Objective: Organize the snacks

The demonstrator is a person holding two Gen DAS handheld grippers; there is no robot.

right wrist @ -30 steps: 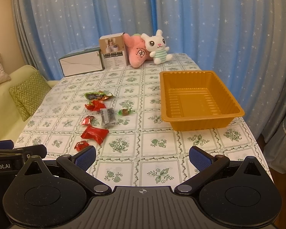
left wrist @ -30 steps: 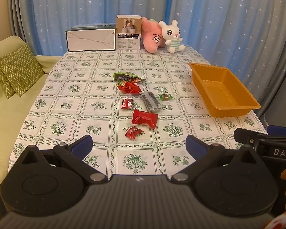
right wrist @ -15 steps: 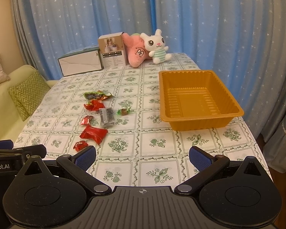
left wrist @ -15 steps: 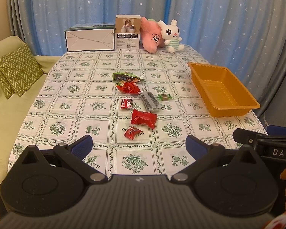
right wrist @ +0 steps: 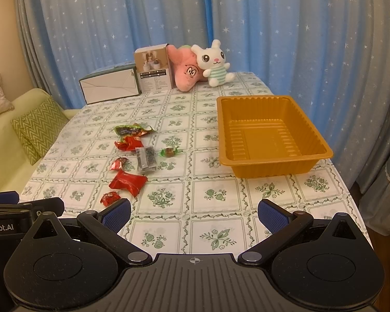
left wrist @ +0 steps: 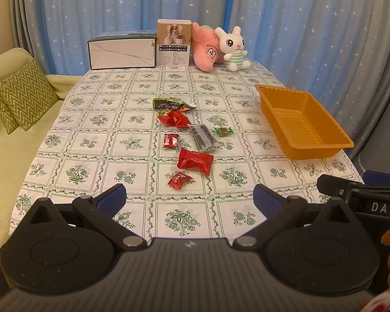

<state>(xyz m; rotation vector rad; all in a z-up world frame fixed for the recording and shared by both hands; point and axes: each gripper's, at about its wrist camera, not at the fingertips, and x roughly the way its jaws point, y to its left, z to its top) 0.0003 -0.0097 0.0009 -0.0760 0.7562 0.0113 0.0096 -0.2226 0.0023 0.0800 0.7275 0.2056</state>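
Note:
Several wrapped snacks lie in a cluster mid-table: a small red candy [left wrist: 180, 180] nearest me, a larger red packet [left wrist: 195, 161], a small red wrapper [left wrist: 170, 140], a grey sachet [left wrist: 202, 137], a green-wrapped candy [left wrist: 223, 131], a crumpled red wrapper [left wrist: 174, 118] and a green packet [left wrist: 169, 103]. An empty orange tray [left wrist: 322, 147] stands at the right, also in the right wrist view [right wrist: 322, 156]. My left gripper [left wrist: 189, 199] is open and empty, just short of the small red candy. My right gripper [right wrist: 194, 215] is open and empty, near the table's front edge.
A white box [left wrist: 121, 53], a tall carton [left wrist: 173, 43], a pink plush [left wrist: 205, 48] and a white bunny plush [left wrist: 234, 49] line the table's far edge [left wrist: 169, 68]. A sofa with a green cushion [left wrist: 20, 96] stands left. Blue curtains hang behind.
Both grippers have eased slightly forward toward the snacks; the scene looks a little nearer. Nothing on the table has moved.

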